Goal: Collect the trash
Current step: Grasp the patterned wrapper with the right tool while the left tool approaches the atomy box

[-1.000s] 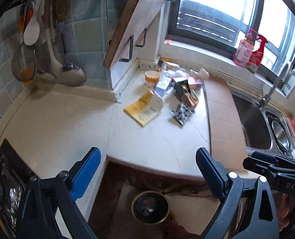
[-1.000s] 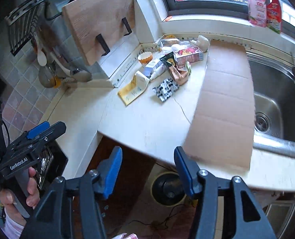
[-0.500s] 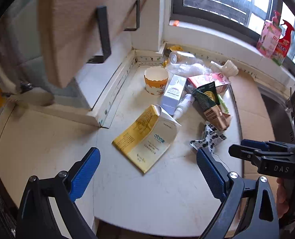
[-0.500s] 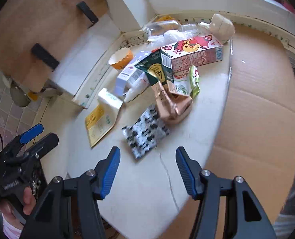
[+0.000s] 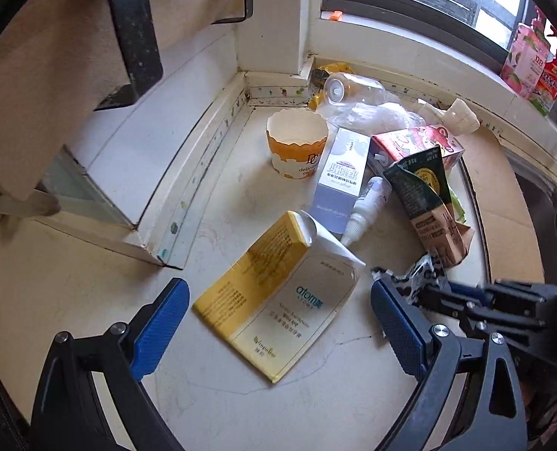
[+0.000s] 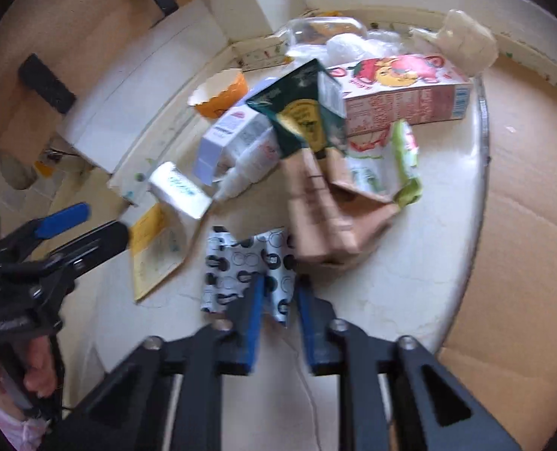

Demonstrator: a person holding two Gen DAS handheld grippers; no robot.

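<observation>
A pile of trash lies in the counter corner. My left gripper (image 5: 278, 300) is open, its fingers either side of a flattened yellow and white carton (image 5: 278, 297). My right gripper (image 6: 278, 293) has its jaws nearly closed around the near edge of a black-and-white patterned wrapper (image 6: 240, 267); the view is blurred. Behind lie a crushed brown and green carton (image 6: 316, 195), a pink strawberry milk carton (image 6: 402, 94), a lavender box (image 5: 340, 178), a white dropper bottle (image 5: 366, 206), an orange paper cup (image 5: 297, 143) and a clear plastic bottle (image 5: 353, 90).
A wooden cutting board (image 5: 53, 56) leans on the wall at the left. Flat cardboard (image 6: 522, 225) covers the counter at the right. Pink and red bottles (image 5: 533, 67) stand on the window sill. The white counter (image 5: 71, 282) extends leftward.
Both grippers moved forward and down to the trash pile. The right gripper's jaws closed from wide open to a narrow gap at the patterned wrapper. The left stayed open.
</observation>
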